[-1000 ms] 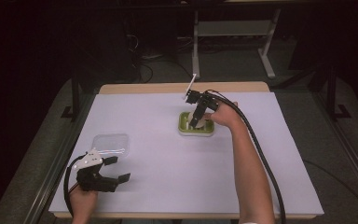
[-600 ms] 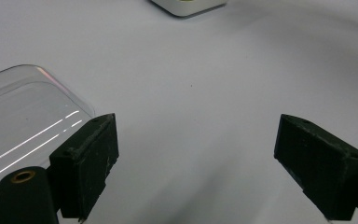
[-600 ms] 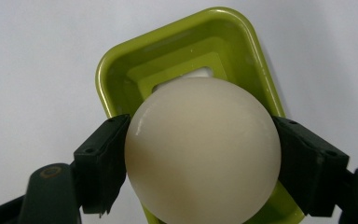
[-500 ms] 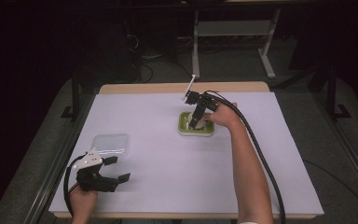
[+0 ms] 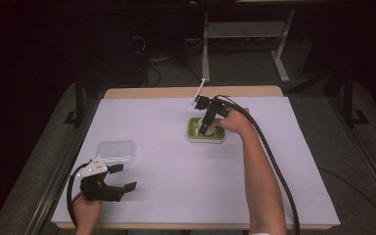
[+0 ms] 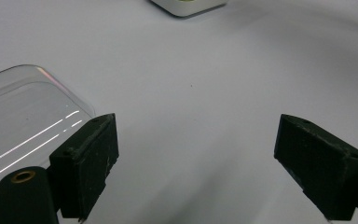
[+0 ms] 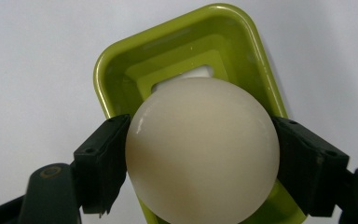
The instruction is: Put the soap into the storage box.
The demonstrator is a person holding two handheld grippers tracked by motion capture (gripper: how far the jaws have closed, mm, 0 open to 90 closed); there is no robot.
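The right gripper [image 5: 206, 128] points steeply down at the end of an outstretched forearm, its jaws clamped on both sides of a white ball [image 7: 203, 149]. The left gripper [image 5: 122, 177] lies low and level, jaws spread wide with nothing between them.

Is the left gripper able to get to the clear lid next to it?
Probably yes. The left gripper sits with its jaws wide open right beside the clear lid, and only bare white table cover lies between them. The right gripper is busy far off, holding a white ball.
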